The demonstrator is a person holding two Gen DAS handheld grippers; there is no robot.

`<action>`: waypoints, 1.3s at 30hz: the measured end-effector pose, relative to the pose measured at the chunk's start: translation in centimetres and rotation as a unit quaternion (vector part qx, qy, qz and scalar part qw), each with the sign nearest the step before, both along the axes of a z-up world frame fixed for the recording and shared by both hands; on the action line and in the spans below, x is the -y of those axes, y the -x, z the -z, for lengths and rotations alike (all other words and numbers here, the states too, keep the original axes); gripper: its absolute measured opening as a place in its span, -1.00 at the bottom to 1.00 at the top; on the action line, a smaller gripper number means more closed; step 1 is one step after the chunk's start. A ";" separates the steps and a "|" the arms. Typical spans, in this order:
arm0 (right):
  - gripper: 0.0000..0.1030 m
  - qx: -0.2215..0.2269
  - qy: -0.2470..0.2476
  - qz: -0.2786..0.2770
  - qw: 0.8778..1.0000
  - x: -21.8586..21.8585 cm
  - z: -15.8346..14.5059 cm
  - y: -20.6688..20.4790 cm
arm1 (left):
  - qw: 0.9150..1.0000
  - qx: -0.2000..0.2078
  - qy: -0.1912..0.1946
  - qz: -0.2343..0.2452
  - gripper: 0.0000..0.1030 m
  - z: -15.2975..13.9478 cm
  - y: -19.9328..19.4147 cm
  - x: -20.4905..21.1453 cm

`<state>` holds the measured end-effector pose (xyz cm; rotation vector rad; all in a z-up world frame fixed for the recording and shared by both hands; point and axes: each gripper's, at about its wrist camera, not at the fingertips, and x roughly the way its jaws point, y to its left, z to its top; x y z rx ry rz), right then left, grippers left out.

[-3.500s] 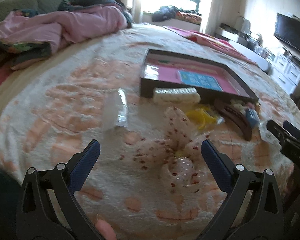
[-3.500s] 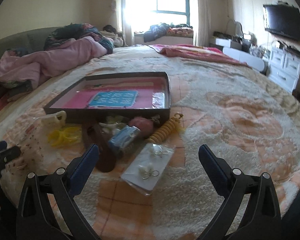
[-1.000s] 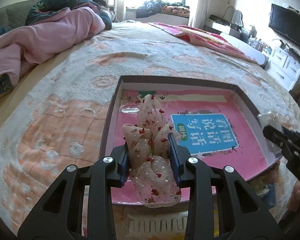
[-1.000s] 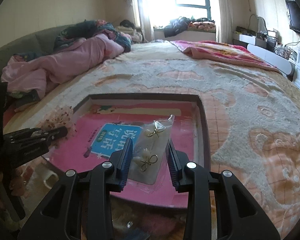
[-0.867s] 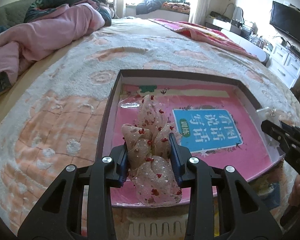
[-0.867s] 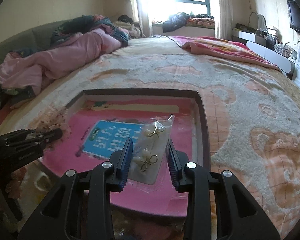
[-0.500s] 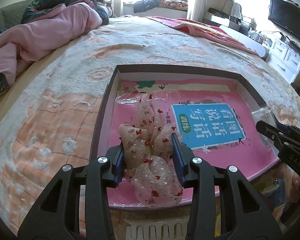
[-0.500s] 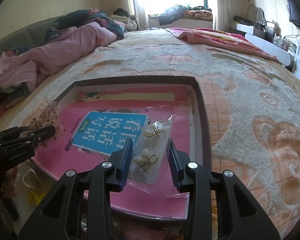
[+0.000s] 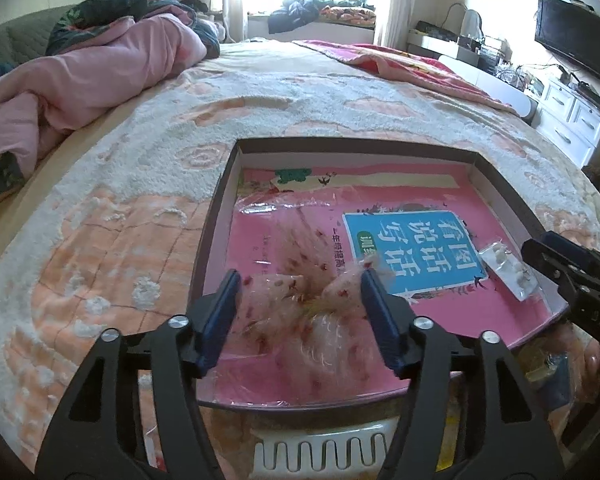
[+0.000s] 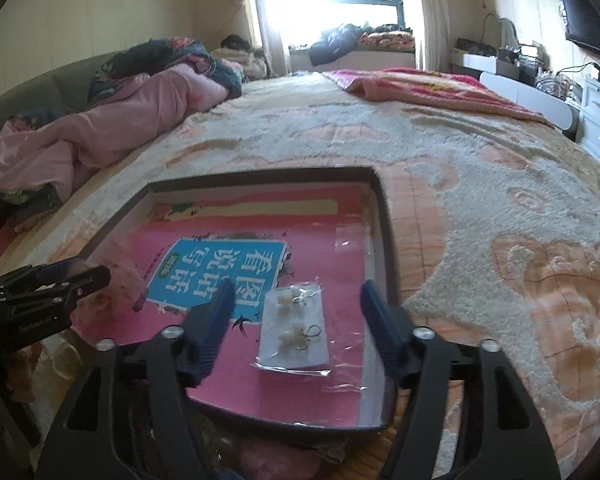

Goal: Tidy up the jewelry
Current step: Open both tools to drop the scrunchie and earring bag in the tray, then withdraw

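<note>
Left gripper (image 9: 302,306) spread wide, holding nothing, around blurred sheer red-dotted fabric bow (image 9: 300,312) inside dark shallow box (image 9: 214,216) at 6 o'clock. Only in right view: right gripper (image 10: 296,318) equally wide and empty-handed, with clear earring packet (image 10: 294,330) lying flat between its fingers on pink book (image 10: 260,364). White ridged hair clip (image 9: 320,454) outside box's near wall at 6 o'clock, partly hidden by left fingers (image 9: 220,312).

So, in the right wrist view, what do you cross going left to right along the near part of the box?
Left tongs → sheer bow → blue book label → earring packet → box's right wall → bedspread.
</note>
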<state>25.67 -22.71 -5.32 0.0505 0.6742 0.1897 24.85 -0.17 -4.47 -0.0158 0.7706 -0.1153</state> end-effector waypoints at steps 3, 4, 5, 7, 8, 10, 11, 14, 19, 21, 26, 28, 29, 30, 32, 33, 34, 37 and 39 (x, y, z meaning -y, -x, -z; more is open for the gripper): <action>0.49 0.016 0.003 0.009 1.000 0.3 -0.5 0.5 | 1.000 0.014 0.002 -0.002 0.30 -0.6 0.4 -0.1; 0.53 0.023 0.004 0.012 1.000 0.5 -0.7 0.8 | 1.000 0.018 0.003 -0.003 0.39 -0.7 0.5 -0.2; 0.56 0.027 0.004 0.013 1.000 0.6 -0.9 0.9 | 1.000 0.022 0.004 -0.004 0.46 -0.9 0.7 -0.2; 0.68 0.037 0.005 0.021 0.999 0.8 -1.2 1.3 | 1.000 0.030 0.003 -0.006 0.57 -1.2 1.0 -0.2; 0.69 0.041 0.003 0.023 0.999 0.9 -1.4 1.6 | 0.999 0.034 0.003 -0.006 0.68 -1.4 1.1 -0.2; 0.71 0.049 0.000 0.029 0.998 1.1 -1.8 2.0 | 0.999 0.045 0.000 -0.012 0.77 -1.8 1.5 -0.2; 0.74 0.053 0.000 0.031 0.998 1.2 -2.0 2.2 | 0.999 0.051 -0.001 -0.015 0.78 -2.0 1.7 -0.2; 0.81 0.068 -0.003 0.037 0.997 1.4 -2.5 3.2 | 0.998 0.064 0.004 -0.025 0.78 -2.7 2.4 -0.6; 0.82 0.090 -0.002 0.042 0.995 1.7 -3.6 4.9 | 0.996 0.079 0.018 -0.042 0.78 -3.8 3.6 -1.8; 0.82 0.094 -0.007 0.042 0.995 1.9 -4.0 5.7 | 0.995 0.085 0.020 -0.049 0.78 -4.1 4.1 -2.2; 0.83 0.105 -0.006 0.034 0.994 1.9 -4.6 7.6 | 0.993 0.099 0.024 -0.062 0.78 -4.9 5.4 -3.2; 0.83 0.109 -0.006 0.031 0.994 1.9 -4.9 8.2 | 0.992 0.105 0.026 -0.065 0.78 -5.3 6.0 -3.4; 0.83 0.111 -0.006 0.029 0.993 1.9 -5.1 8.5 | 0.992 0.107 0.026 -0.065 0.78 -5.5 6.3 -3.5; 0.83 0.113 -0.006 0.026 0.993 1.9 -5.2 8.8 | 0.991 0.111 0.025 -0.065 0.78 -5.6 6.7 -3.5; 0.83 0.115 -0.004 0.021 0.993 1.7 -5.3 9.3 | 0.991 0.117 0.022 -0.063 0.78 -5.9 7.5 -3.5; 0.83 0.117 -0.003 0.019 0.993 1.6 -5.4 9.7 | 0.991 0.119 0.023 -0.061 0.78 -5.9 7.8 -3.5; 0.83 0.118 -0.001 0.018 0.993 1.5 -5.4 9.9 | 0.991 0.119 0.022 -0.059 0.78 -6.0 8.1 -3.5; 0.83 0.116 -0.001 0.013 0.993 1.4 -5.4 10.5 | 0.991 0.121 0.020 -0.059 0.78 -6.0 9.0 -3.5; 0.83 0.113 0.000 0.008 0.994 1.3 -5.2 11.0 | 0.991 0.122 0.015 -0.059 0.78 -5.9 9.6 -3.6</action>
